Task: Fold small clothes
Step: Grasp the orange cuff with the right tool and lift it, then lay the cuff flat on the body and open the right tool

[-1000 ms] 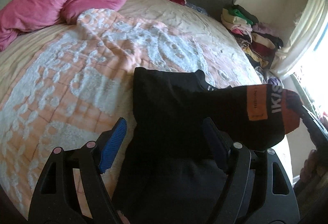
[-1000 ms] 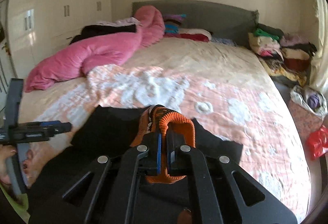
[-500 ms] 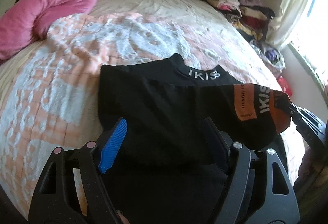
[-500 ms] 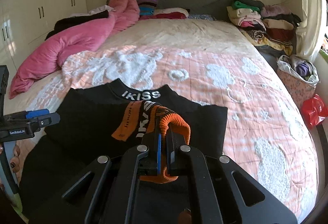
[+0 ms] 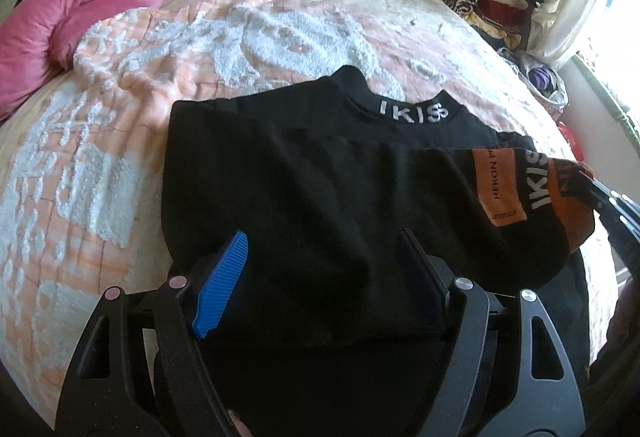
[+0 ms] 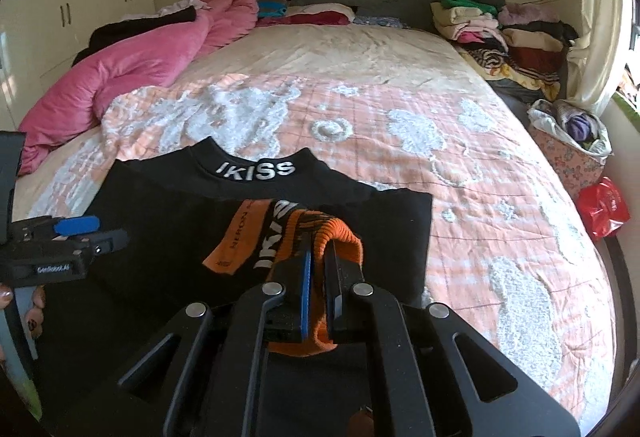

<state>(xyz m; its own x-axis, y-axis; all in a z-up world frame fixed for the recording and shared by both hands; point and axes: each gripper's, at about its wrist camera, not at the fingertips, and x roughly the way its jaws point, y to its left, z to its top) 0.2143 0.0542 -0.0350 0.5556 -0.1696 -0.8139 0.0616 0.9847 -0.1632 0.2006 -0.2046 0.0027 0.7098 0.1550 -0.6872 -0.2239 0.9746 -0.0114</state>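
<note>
A small black top [image 5: 304,173] with a white "IKISS" collar lies flat on the bed; it also shows in the right wrist view [image 6: 168,221]. Its sleeve, with an orange cuff [image 6: 340,237], is stretched across the body. My right gripper [image 6: 316,257] is shut on that orange cuff, seen from the left wrist view at the far right [image 5: 600,193]. My left gripper [image 5: 324,257] is open, its jaws wide apart just above the top's lower part, holding nothing. It also shows at the left of the right wrist view [image 6: 76,233].
The bed has a peach and white bedspread [image 6: 440,165]. A pink duvet [image 6: 132,69] lies at the back left. Stacks of folded clothes [image 6: 500,25] sit at the back right. A bag [image 6: 572,133] and a red bag [image 6: 604,205] are beside the bed.
The right gripper has carried the orange-cuffed sleeve lower and across the top's body. The collar with its lettering has come into full view. The left gripper stays open.
</note>
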